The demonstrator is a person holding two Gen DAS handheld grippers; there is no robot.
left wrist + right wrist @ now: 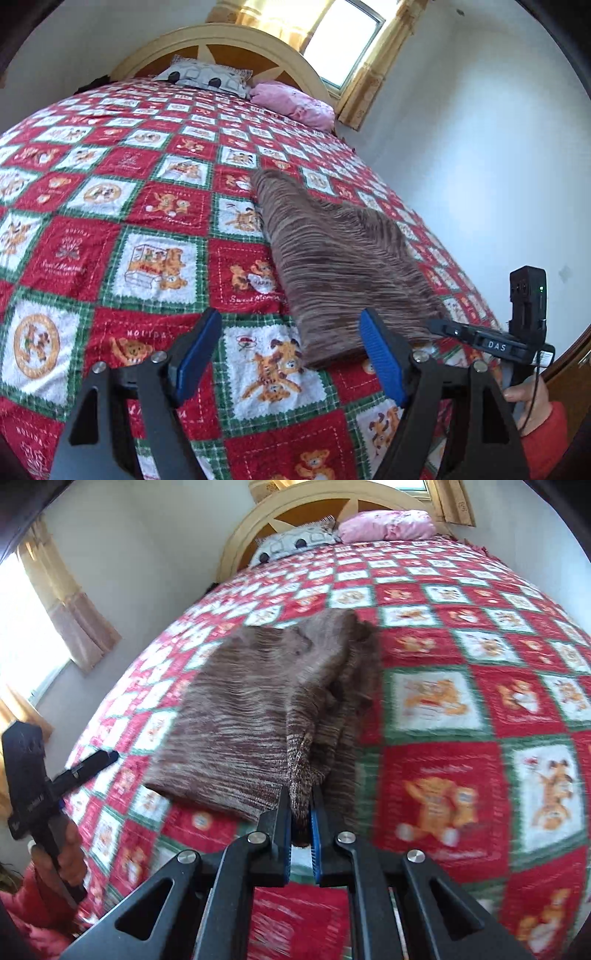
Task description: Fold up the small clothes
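A brown striped knit sweater [332, 258] lies flat on the red, white and green teddy-bear bedspread [147, 206]. In the right wrist view the sweater [240, 709] has one side bunched and folded over itself. My right gripper [300, 794] is shut on a sleeve end at the sweater's near hem. The left wrist view shows that gripper [458, 332] at the sweater's near right corner, held by a hand in a red sleeve. My left gripper [290, 321] stands open over the bedspread beside the near left hem, with nothing between its blue pads. It also shows at the left in the right wrist view [96, 760].
A grey patterned pillow [203, 75] and a pink pillow [291, 99] lie against the cream headboard [229, 37]. A curtained window [347, 40] is behind it. A white wall [480, 155] runs along the bed's right edge; another curtained window [44, 620] is on the other side.
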